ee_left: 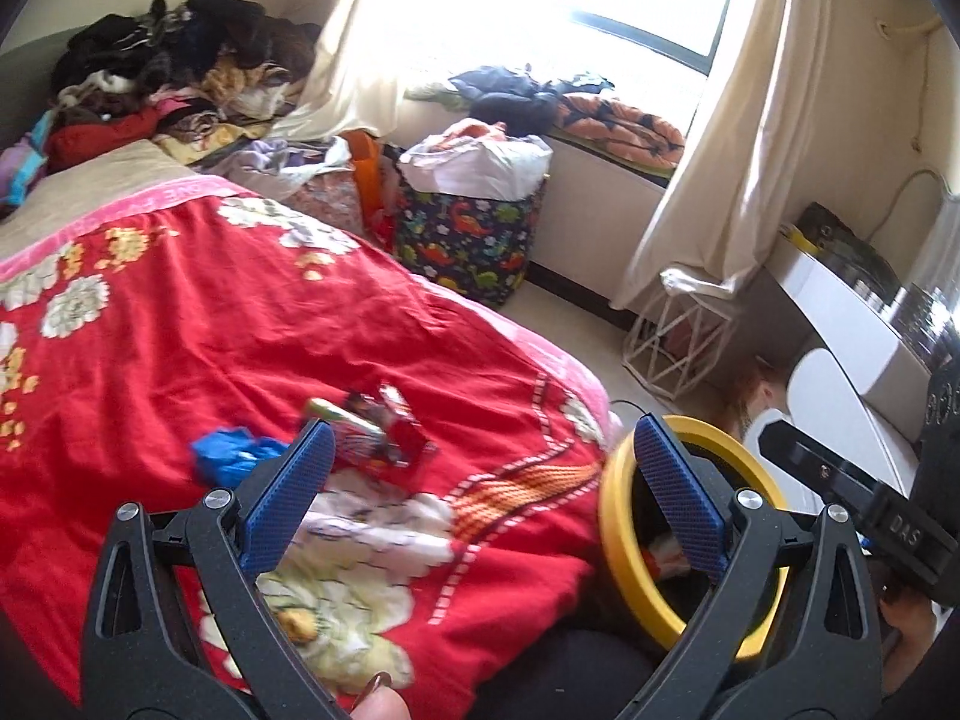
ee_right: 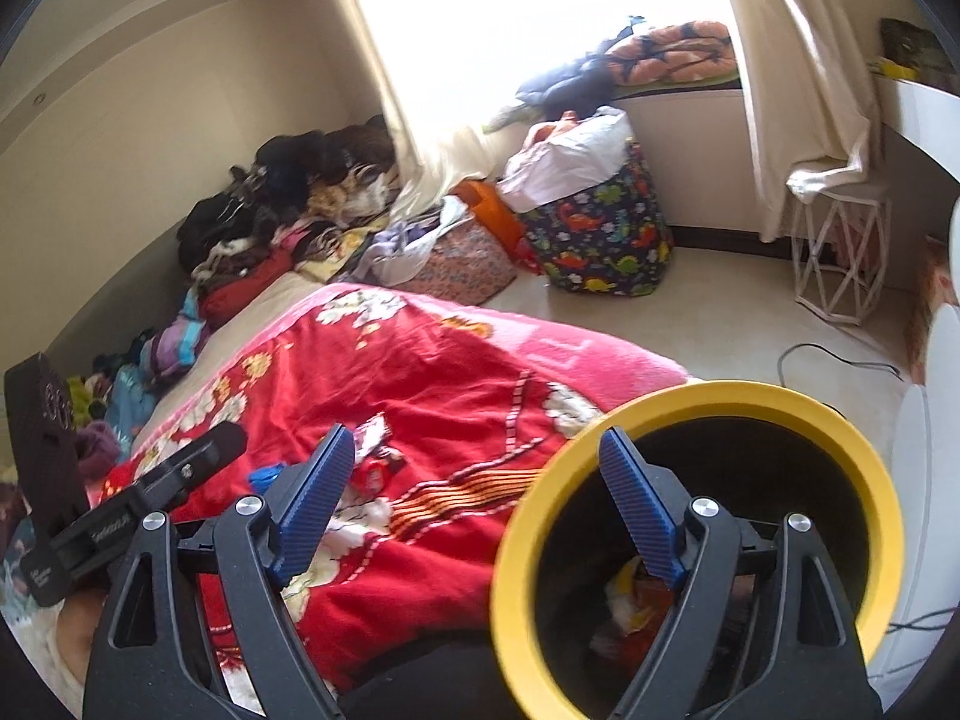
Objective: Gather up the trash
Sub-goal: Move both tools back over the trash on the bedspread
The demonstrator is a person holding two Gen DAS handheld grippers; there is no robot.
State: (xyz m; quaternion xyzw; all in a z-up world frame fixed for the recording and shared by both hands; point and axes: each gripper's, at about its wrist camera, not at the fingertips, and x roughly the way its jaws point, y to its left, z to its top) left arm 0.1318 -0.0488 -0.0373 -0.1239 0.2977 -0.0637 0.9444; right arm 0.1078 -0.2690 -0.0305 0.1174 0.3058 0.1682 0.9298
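Here, both grippers, left (ee_left: 480,480) and right (ee_right: 474,498), hang with jaws spread and empty over wrappers (ee_left: 378,429) on the red blanket (ee_left: 180,330); a careless pinch could snag cloth or miss the yellow-rimmed bin (ee_right: 690,408).

A lived-in home bedroom: a bed under a red floral blanket (ee_left: 252,324), heaped clothes (ee_left: 180,60) (by the wall), cream curtains (ee_left: 750,138), a dinosaur-print fabric hamper (ee_left: 468,234).

Crumpled wrappers (ee_left: 378,432) on red blanket, yellow-rimmed bin (ee_right: 696,546) beside
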